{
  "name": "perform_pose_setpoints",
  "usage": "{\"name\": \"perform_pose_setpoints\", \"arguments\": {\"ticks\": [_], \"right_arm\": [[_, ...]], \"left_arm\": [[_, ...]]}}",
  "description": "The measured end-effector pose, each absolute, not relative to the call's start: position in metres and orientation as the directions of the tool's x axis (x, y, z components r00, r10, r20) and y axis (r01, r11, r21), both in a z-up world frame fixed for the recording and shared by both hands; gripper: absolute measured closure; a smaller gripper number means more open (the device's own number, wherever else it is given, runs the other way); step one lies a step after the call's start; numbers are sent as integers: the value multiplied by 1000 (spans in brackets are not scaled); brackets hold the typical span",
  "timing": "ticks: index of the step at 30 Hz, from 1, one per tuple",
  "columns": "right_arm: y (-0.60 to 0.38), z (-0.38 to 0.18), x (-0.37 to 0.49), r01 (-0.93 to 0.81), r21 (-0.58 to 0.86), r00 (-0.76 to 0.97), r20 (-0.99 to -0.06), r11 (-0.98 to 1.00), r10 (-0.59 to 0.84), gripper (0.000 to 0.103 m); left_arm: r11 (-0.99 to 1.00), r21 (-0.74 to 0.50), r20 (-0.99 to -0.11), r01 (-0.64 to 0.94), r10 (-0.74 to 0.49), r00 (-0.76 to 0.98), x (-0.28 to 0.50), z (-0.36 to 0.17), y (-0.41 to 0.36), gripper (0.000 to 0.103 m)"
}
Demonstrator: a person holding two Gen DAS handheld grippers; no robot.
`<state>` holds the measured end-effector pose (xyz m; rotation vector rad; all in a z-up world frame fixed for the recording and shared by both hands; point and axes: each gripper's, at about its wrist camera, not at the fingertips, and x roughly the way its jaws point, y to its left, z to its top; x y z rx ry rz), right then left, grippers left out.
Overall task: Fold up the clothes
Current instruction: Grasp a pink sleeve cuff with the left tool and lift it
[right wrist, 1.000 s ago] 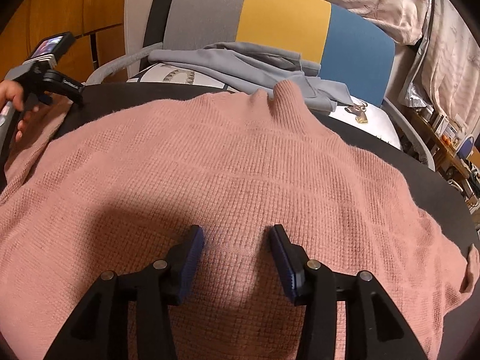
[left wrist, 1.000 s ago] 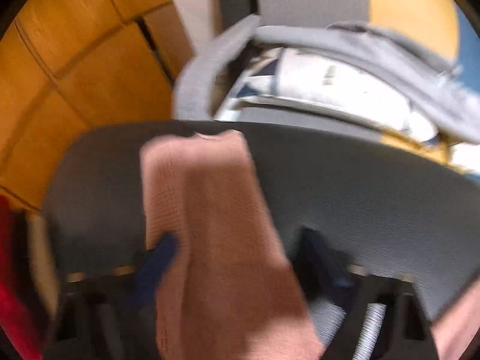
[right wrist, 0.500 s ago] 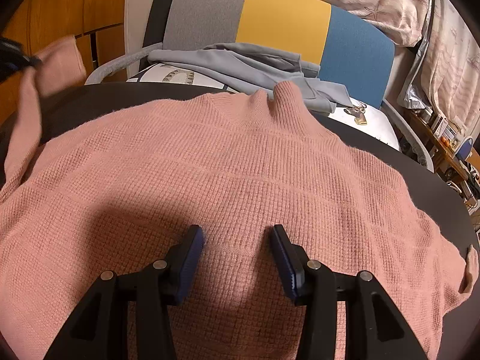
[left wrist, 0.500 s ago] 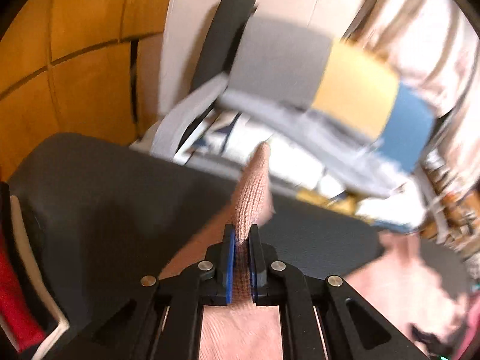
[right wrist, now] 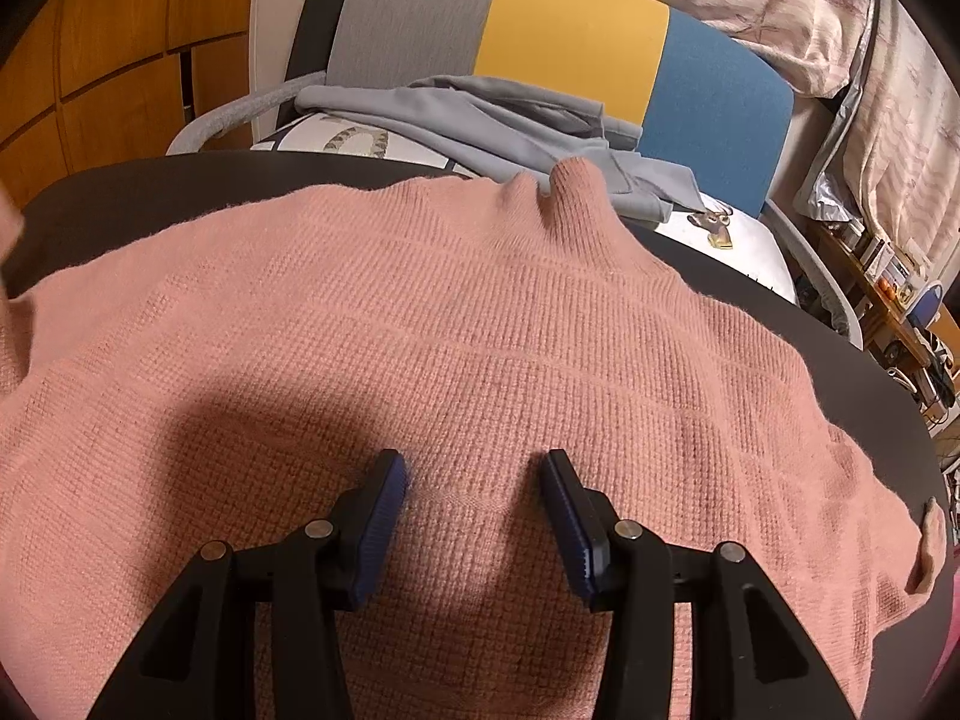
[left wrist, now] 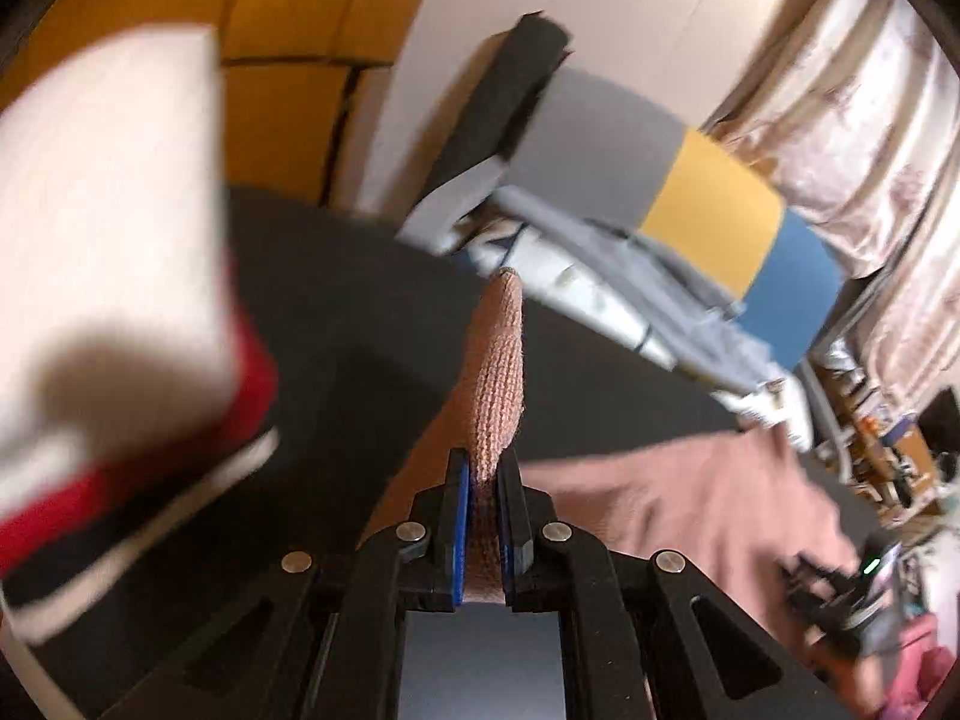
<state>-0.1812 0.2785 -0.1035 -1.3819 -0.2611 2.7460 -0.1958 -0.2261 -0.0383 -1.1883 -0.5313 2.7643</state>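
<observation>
A pink knitted sweater point(right wrist: 480, 348) lies spread across the dark table point(right wrist: 150, 186), its neck toward the far edge. My right gripper point(right wrist: 474, 489) rests on the sweater's lower middle, jaws apart, with flat knit between the pads and nothing pinched. In the left wrist view my left gripper point(left wrist: 485, 474) is shut on the pink sleeve point(left wrist: 498, 372), whose cuff sticks up past the fingertips above the table point(left wrist: 360, 312). The rest of the sweater point(left wrist: 690, 492) shows at the lower right, blurred. A piece of the lifted sleeve point(right wrist: 9, 228) shows at the left edge of the right wrist view.
Behind the table stands a chair point(right wrist: 570, 42) with a grey, yellow and blue back, a grey garment point(right wrist: 480, 114) and a printed cushion point(right wrist: 360, 141) on it. A blurred white and red thing point(left wrist: 108, 300) fills the left of the left wrist view. Cluttered shelves point(right wrist: 900, 300) are at right.
My left gripper closed on the pink sleeve, then lifted it and carried it off the table's left part. The right gripper has kept still on the sweater.
</observation>
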Motion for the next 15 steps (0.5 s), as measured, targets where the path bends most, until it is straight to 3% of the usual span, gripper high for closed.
{"name": "perform_pose_setpoints", "arguments": {"ticks": [5, 9, 12, 15], "right_arm": [[274, -77, -178, -21, -117, -561, -820, -993, 109, 55], [232, -47, -147, 118, 118, -609, -776, -986, -166, 55], [183, -57, -126, 231, 93, -540, -816, -968, -208, 55], [151, -89, -109, 264, 51, -463, -870, -963, -172, 55]], "left_arm": [[-919, -343, -727, 193, 130, -674, -160, -83, -254, 94], [-913, -345, -721, 216, 110, -684, -140, -96, -263, 93], [-918, -333, -714, 214, 97, -694, -134, -99, -261, 92], [-911, -339, -716, 235, 88, -693, -133, -102, -263, 71]]}}
